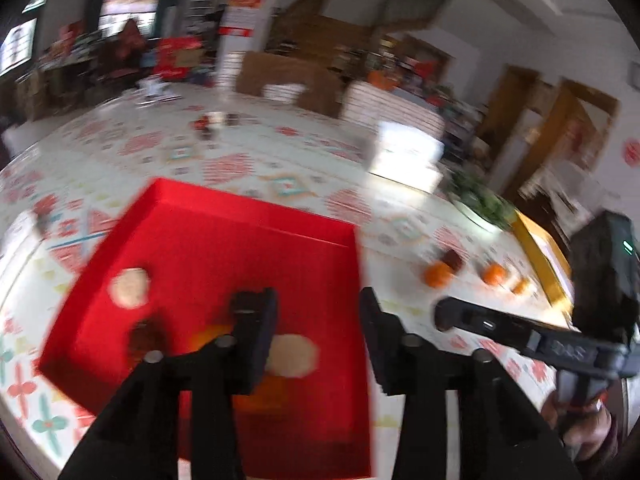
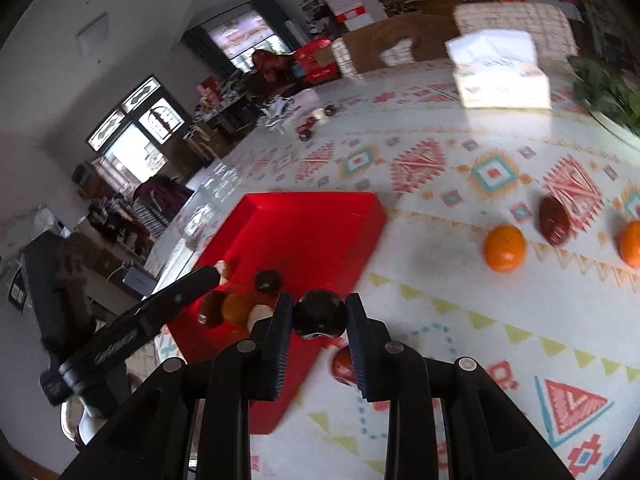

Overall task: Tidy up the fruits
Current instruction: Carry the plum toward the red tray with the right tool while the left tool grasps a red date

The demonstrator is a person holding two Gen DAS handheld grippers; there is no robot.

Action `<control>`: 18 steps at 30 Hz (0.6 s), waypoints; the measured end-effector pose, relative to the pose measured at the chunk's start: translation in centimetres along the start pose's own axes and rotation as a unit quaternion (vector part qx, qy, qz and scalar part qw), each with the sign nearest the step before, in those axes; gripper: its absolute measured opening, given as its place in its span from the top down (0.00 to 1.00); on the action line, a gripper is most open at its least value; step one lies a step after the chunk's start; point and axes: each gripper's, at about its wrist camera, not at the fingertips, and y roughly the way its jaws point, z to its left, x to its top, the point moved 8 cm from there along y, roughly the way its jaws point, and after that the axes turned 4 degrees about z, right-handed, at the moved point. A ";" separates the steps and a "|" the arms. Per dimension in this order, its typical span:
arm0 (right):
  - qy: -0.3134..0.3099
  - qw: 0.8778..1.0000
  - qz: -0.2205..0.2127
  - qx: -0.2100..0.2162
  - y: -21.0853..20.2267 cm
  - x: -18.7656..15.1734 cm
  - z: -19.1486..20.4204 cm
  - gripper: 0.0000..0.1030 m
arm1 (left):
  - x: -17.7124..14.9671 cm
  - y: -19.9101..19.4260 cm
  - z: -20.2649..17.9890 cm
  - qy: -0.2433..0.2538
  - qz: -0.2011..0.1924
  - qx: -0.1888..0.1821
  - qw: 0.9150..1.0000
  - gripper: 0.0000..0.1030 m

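left gripper (image 1: 316,312) fingers apart, empty | right gripper (image 2: 319,312) fingers clamp dark fruit (image 2: 319,314) | one red tray (image 2: 320,220)

The right gripper (image 2: 319,316) is clamped tight, while the blurred left gripper (image 1: 316,320) seems parted and empty.

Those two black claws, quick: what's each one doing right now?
Left gripper: open, nothing between its fingers, over the red tray.
Right gripper: shut on a dark round fruit.
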 end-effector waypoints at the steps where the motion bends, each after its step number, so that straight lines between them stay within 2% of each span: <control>1: 0.009 1.000 -0.001 -0.004 -0.4 -0.2 -0.8 0.72 | -0.3 0.3 -1.2 0.013 0.004 -0.010 1.000 0.59; 3: 0.028 0.999 -0.007 -0.015 -1.4 -0.7 -2.7 0.72 | -1.0 1.3 -4.0 0.053 0.018 -0.034 0.998 0.58; 5: 0.046 0.999 -0.013 -0.026 -2.5 -1.1 -4.3 0.72 | -2.0 2.7 -6.7 0.099 0.036 -0.042 0.993 0.56; 7: 0.064 0.997 -0.018 -0.034 -3.5 -1.5 -6.2 0.72 | -3.0 4.1 -8.3 0.143 0.059 -0.030 0.988 0.55; 9: 0.076 0.996 -0.020 -0.035 -4.0 -1.8 -7.4 0.72 | -3.7 5.9 -8.8 0.179 0.081 0.003 0.980 0.55; 12: 0.085 0.996 -0.023 -0.033 -4.6 -2.0 -8.3 0.72 | -4.5 8.0 -8.9 0.206 0.120 0.040 0.970 0.55; 14: 0.090 0.995 -0.025 -0.027 -4.8 -2.1 -8.6 0.72 | -5.0 8.6 -8.9 0.217 0.133 0.046 0.966 0.55; 16: 0.091 0.995 -0.025 -0.023 -5.1 -2.3 -8.7 0.72 | -5.3 8.8 -8.8 0.223 0.138 0.054 0.964 0.62; 18: 0.091 0.995 -0.024 -0.019 -5.1 -2.3 -8.7 0.72 | -5.3 8.6 -8.5 0.220 0.135 0.051 0.965 0.64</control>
